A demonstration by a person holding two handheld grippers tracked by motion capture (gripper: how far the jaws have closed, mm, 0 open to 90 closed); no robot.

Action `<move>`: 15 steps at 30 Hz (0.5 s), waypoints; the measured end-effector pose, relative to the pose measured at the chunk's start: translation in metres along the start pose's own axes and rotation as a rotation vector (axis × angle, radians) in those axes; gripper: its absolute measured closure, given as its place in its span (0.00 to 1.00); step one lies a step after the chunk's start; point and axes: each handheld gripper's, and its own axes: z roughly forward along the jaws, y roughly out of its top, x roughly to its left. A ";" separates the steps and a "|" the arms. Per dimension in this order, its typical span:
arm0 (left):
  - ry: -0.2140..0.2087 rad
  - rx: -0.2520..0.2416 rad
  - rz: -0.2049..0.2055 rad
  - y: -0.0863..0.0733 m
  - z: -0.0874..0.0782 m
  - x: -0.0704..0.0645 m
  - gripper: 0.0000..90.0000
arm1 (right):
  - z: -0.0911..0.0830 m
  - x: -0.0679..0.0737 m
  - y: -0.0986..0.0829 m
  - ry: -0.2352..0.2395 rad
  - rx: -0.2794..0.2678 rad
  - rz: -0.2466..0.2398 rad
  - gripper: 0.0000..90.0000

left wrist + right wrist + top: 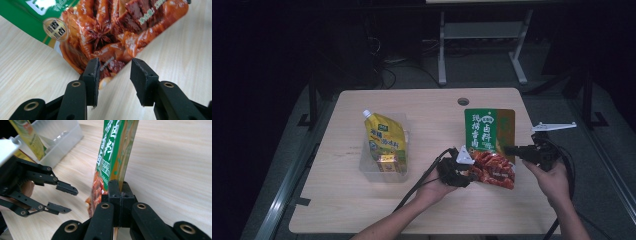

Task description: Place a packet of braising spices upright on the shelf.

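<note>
From the high view, the green and red packet [490, 145] lay right of the clear tub [384, 167]. In the left gripper view, the left gripper [114, 75] gaped at its corner. In the right gripper view, the right gripper [120, 195] was clenched on the packet's edge.

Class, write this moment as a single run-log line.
right gripper: shut on green sauce packet | left gripper: open at packet's lower corner | yellow pouch: in clear bin | table: wooden
</note>
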 end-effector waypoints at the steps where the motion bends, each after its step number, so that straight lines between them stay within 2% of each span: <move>1: 0.000 0.000 0.000 0.000 0.000 0.000 0.65 | 0.000 0.000 0.000 0.000 0.000 0.000 1.00; 2: -0.007 -0.011 -0.020 -0.004 -0.005 -0.002 0.64 | -0.002 0.009 0.003 0.006 -0.006 -0.024 1.00; 3: 0.001 -0.013 -0.007 -0.005 -0.007 -0.002 0.64 | -0.003 0.014 0.005 0.005 -0.009 -0.033 1.00; 7: -0.003 -0.011 -0.008 -0.011 -0.012 -0.005 0.62 | -0.004 0.026 0.011 0.010 -0.026 -0.072 1.00; 10: -0.008 -0.010 -0.003 -0.016 -0.017 -0.007 0.60 | -0.004 0.030 0.013 0.002 -0.032 -0.088 1.00; 11: -0.010 -0.016 -0.016 -0.018 -0.020 -0.008 0.60 | -0.004 0.033 0.015 0.000 -0.038 -0.097 1.00; 15: -0.023 -0.022 -0.025 -0.022 -0.024 -0.007 0.57 | -0.003 0.036 0.017 -0.006 -0.043 -0.116 1.00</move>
